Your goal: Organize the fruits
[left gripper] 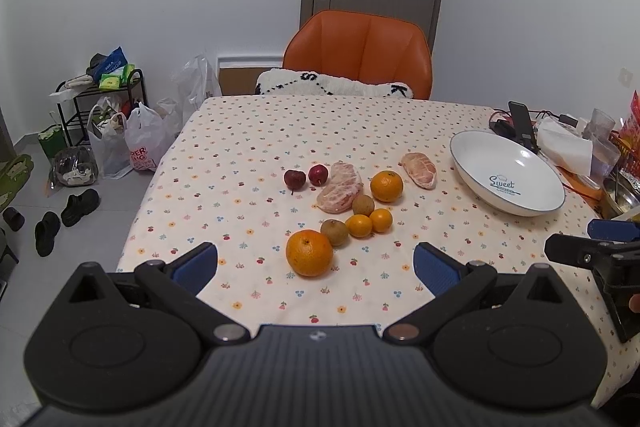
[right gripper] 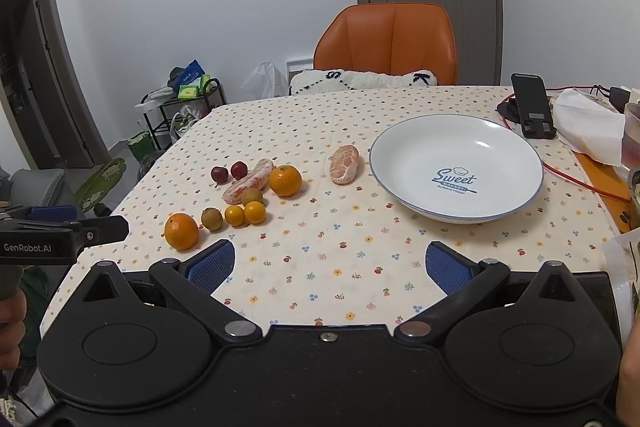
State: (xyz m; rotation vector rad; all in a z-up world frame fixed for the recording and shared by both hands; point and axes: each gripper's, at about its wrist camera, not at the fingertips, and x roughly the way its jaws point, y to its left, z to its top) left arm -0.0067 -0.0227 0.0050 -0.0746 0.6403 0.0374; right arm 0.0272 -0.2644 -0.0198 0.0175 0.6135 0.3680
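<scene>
A table under a cloth (right gripper: 320, 259) printed with small flowers holds scattered fruit and one white plate (right gripper: 456, 131) with a blue rim and the word Sweet at its centre; the plate is bare and sits toward the right side, well apart from most of the fruit; nothing has been gathered yet, so the job seems to be at its start. The left gripper (left gripper: 316, 263) hovers low over the near edge, its blue-padded jaws spread wide and holding nothing; a large orange (left gripper: 309, 253) lies just ahead, between the pads. The right gripper (right gripper: 328, 263) is likewise spread and empty, aimed at bare cloth short of the plate. Beyond the near orange lie a brown kiwi (left gripper: 334, 232), two small tangerines (left gripper: 359, 225) touching each other, a second kiwi (left gripper: 363, 205), another orange (left gripper: 386, 186), a peeled pomelo segment (left gripper: 340, 187), and two dark red fruits (left gripper: 295, 179), probably plums; a second pomelo segment (right gripper: 344, 163) rests alone, just beside the plate. The likely first move is to take the near orange with the left gripper; the jaws should descend around its widest part and close gently, since a round fruit can roll; the peeled segments look soft and would need the lightest squeeze.
</scene>
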